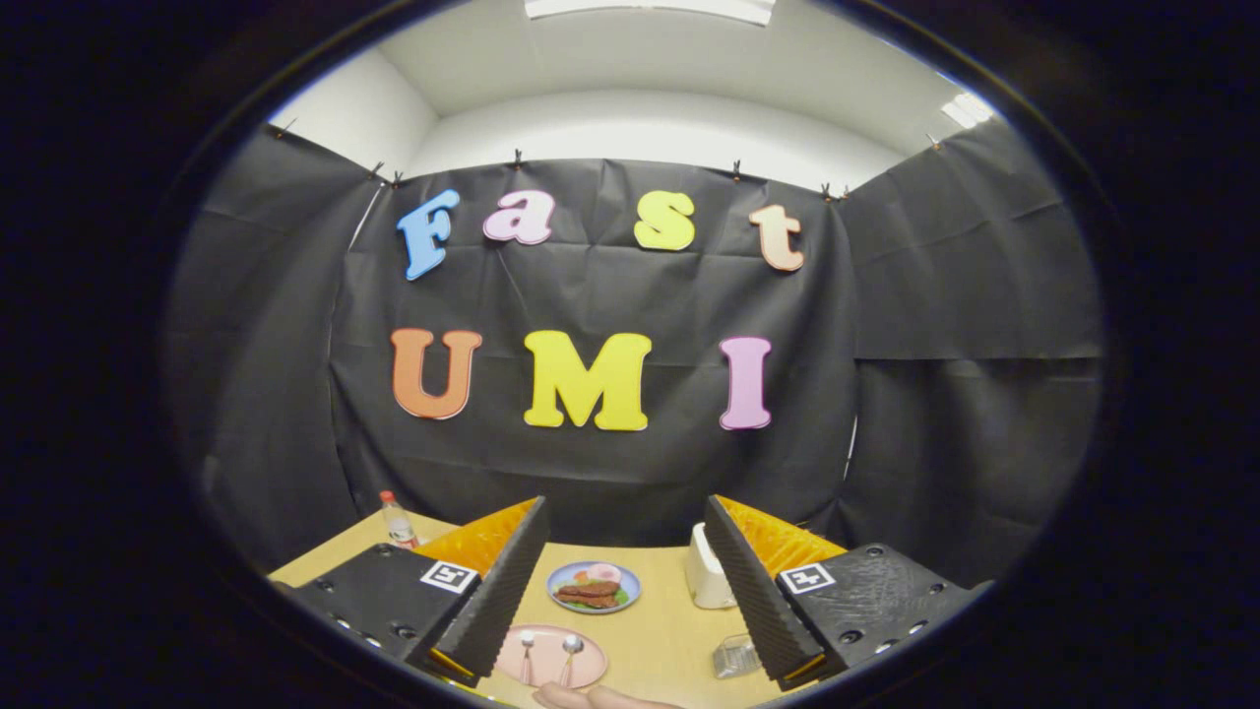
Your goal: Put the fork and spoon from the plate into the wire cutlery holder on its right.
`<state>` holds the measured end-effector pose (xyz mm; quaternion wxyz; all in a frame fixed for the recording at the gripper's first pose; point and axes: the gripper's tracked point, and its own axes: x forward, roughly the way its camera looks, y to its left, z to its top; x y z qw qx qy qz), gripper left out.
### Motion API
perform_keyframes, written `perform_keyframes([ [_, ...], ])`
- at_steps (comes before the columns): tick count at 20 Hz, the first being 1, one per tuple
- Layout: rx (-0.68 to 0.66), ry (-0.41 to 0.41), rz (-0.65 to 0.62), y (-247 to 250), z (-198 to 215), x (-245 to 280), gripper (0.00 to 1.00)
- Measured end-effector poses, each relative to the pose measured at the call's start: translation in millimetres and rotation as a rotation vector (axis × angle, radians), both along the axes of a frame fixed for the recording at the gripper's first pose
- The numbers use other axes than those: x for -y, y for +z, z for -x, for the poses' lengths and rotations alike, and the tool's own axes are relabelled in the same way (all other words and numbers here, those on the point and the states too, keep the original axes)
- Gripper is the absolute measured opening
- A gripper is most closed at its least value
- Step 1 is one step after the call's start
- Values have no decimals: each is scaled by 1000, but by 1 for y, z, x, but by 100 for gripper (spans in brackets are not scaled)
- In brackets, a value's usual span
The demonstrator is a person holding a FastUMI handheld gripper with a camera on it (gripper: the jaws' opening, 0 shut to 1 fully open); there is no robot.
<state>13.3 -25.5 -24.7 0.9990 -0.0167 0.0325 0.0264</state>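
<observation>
Over at the left of the frame, a small bottle (398,522) stands at the far edge of the tabletop (660,630), well clear of the action. Moving in, the tongs (627,591) are spread wide with nothing between them, held high above the tabletop. Low in the frame, just inside the left finger, sits the pink plate (551,658), with the fork (527,650) and the spoon (570,650) lying side by side on it, heads pointing away. Beyond that plate, a blue plate of food (594,587) sits mid-tabletop. Right of centre there's a white holder (707,571) beside the right finger, and lower right the wire cutlery holder (736,656), tucked against that same finger. My read: nothing is picked up yet. Best to drop the tongs down toward the pink plate, straddle one handle crosswise and close gently so it doesn't skid.
</observation>
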Motion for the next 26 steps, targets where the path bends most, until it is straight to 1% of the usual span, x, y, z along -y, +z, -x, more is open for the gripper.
perform_keyframes([
  [4,-36,8,3,-20,-12,-2,95],
  [8,-83,18,28,-57,-30,-10,95],
  [16,-303,50,84,-190,-59,-40,96],
  [19,-419,56,80,-248,-63,-49,95],
  [22,-528,37,78,-304,-67,-52,96],
  [26,-647,43,85,-365,-67,-68,96],
])
